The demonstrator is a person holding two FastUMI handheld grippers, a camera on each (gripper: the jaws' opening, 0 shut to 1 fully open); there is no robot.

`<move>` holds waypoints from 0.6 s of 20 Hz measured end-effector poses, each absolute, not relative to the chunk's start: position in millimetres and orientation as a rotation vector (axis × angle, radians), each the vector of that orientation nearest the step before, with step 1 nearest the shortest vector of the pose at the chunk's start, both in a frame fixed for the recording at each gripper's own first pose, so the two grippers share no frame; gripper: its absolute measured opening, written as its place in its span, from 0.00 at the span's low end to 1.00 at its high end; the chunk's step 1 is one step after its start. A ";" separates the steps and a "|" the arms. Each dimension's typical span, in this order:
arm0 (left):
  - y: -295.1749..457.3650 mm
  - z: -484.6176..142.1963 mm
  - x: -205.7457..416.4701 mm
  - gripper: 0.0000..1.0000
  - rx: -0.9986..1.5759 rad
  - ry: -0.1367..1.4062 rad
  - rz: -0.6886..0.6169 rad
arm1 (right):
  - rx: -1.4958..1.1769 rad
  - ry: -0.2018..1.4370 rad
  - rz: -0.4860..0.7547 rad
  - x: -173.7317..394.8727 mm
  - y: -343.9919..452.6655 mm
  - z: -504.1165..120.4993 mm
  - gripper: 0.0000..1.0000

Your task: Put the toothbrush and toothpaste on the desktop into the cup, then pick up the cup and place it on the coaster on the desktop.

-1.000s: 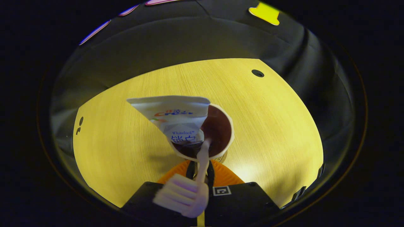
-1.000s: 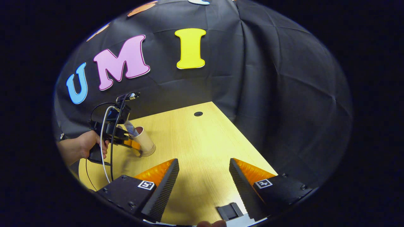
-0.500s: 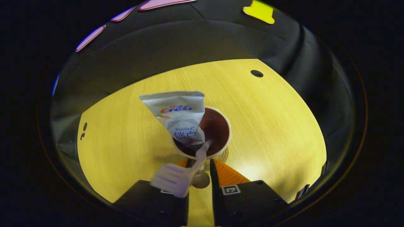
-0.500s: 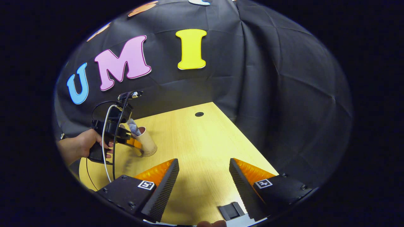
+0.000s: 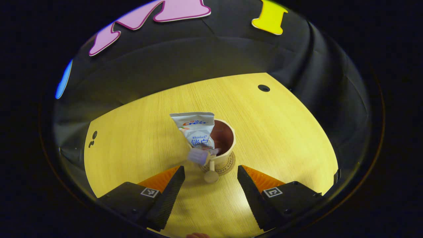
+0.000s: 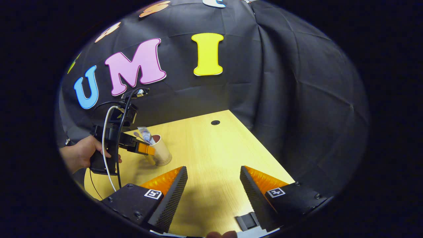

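A pale paper cup [image 5: 226,153] stands upright on the yellow wooden desktop [image 5: 284,132]. A white toothpaste tube [image 5: 195,129] leans out of its left side. The toothbrush [image 5: 199,156], blurred, rests against the near rim with its bristle head sticking out. My left gripper [image 5: 210,185] is open just short of the cup, holding nothing. In the right gripper view the cup [image 6: 161,153] sits at the far left, with the left gripper [image 6: 145,148] and a hand [image 6: 79,157] beside it. My right gripper [image 6: 213,188] hangs open over bare desktop, well away from the cup.
Black cloth walls close off the desk at the back and right. A round cable hole [image 5: 263,88] lies near the far right corner, seen as the same hole [image 6: 215,122] in the right gripper view. Cables [image 6: 107,132] trail from the left gripper.
My left gripper has opened, released the toothbrush and drawn back from the cup. The toothbrush now leans in the cup. The right gripper has hardly moved.
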State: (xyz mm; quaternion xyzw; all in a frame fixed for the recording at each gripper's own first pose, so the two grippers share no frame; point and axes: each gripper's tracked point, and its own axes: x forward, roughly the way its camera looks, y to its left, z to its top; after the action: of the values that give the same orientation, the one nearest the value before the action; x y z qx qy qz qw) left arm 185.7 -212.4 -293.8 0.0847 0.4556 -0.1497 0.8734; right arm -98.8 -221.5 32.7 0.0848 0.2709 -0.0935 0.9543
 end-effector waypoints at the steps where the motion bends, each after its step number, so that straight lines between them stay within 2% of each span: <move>1: -208.7 -285.8 178.4 0.99 0.156 0.944 -0.314 | 0.170 0.542 -0.179 -95.9 -215.7 36.3 0.98; 5: -180.4 -244.7 154.2 0.99 0.082 0.868 -0.291 | 0.145 0.497 -0.115 -82.7 -181.8 57.1 0.98; 12: -85.3 -135.1 122.9 0.99 -0.022 0.596 -0.158 | 0.082 0.343 0.023 -39.1 -96.2 125.6 0.98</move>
State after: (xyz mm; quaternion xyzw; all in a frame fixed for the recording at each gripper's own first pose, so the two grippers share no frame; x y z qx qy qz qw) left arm 122.9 -85.3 -135.1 -0.0109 0.2931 -0.0779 0.9528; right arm -39.1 -96.2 125.6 0.0408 0.1708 0.0113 0.9844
